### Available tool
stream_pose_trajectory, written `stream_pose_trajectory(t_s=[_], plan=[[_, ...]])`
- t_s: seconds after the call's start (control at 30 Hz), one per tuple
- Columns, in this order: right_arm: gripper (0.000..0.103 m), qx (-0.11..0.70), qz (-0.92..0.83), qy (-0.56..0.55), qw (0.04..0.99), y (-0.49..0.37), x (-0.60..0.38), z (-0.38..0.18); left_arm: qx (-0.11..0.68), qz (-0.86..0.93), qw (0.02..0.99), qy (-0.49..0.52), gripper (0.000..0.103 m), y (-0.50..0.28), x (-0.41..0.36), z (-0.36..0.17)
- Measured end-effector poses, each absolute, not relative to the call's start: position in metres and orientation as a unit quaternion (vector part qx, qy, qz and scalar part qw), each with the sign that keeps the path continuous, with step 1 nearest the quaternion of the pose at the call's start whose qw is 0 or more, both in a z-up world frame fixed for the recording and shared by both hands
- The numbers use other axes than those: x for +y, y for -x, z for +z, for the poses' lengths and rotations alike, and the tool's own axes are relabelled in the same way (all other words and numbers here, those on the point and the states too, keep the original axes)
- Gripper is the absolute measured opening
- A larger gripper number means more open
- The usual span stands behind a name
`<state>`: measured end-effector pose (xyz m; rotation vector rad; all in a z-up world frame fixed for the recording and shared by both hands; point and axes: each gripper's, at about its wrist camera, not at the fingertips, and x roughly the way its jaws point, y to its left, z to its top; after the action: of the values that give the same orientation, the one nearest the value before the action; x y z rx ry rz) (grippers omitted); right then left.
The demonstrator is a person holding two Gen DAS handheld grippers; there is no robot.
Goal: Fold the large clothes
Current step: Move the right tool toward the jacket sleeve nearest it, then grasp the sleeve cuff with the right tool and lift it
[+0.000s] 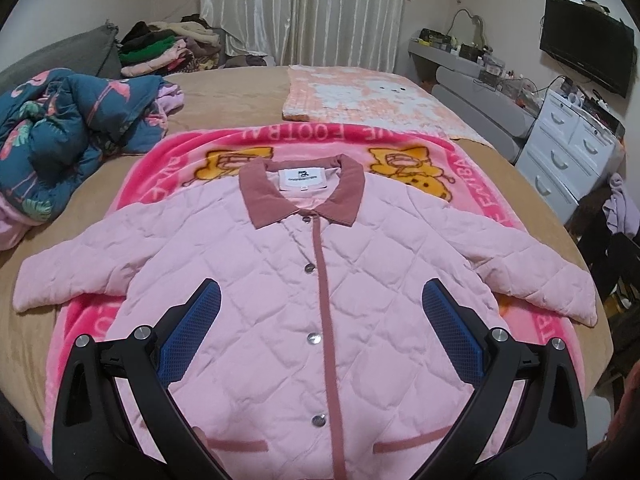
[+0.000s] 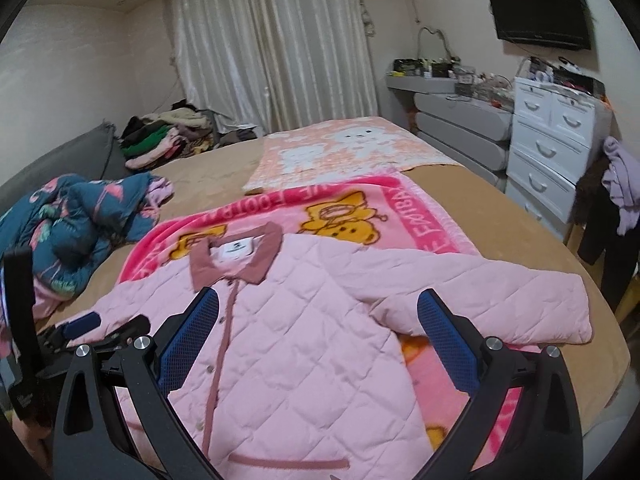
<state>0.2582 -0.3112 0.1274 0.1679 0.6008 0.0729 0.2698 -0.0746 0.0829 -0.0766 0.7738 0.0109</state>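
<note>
Pink quilted jacket spread flat on pink blanket on bed, just ahead of both tools, left tool released, right tool released, sleeves out sideways, bare bed beyond collar

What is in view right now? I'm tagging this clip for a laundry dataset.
Quilted jacket: one, pink, spread flat on the blanket, buttoned.
Fleece blanket: one, hot pink, under the jacket.
Bear blanket: one, peach and white, far side of bed.
Flamingo quilt: one, teal, crumpled at left.
Clothes pile: one, mixed colours, far left corner.
Drawers: one unit, white, right wall.
TV: one, black, wall-mounted.
Left claw: black with blue pads, open above the jacket.
Right claw: same, open.
</note>
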Motion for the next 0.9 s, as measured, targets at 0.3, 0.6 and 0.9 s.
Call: stream_pose_trajectory(t_s=[0.3,0.6,0.9], plan=[[0.099,0.304,-0.015,-0.117,0.945,-0.294,-0.349,0.101,0.392,-0.012,0.920,0.021,0.095,-0.303,-0.099,0.064],[0.099,0.330,-0.074,-0.137,0.931,-0.321,-0.392,0.053,0.409,-0.024,0.912,0.007,0.095,-0.336,-0.127,0.036],[0.099,0.356,-0.141,-0.177,0.907,-0.334,-0.449,0.012,0.436,-0.021,0.900,0.013,0.095,-0.363,-0.149,0.003]])
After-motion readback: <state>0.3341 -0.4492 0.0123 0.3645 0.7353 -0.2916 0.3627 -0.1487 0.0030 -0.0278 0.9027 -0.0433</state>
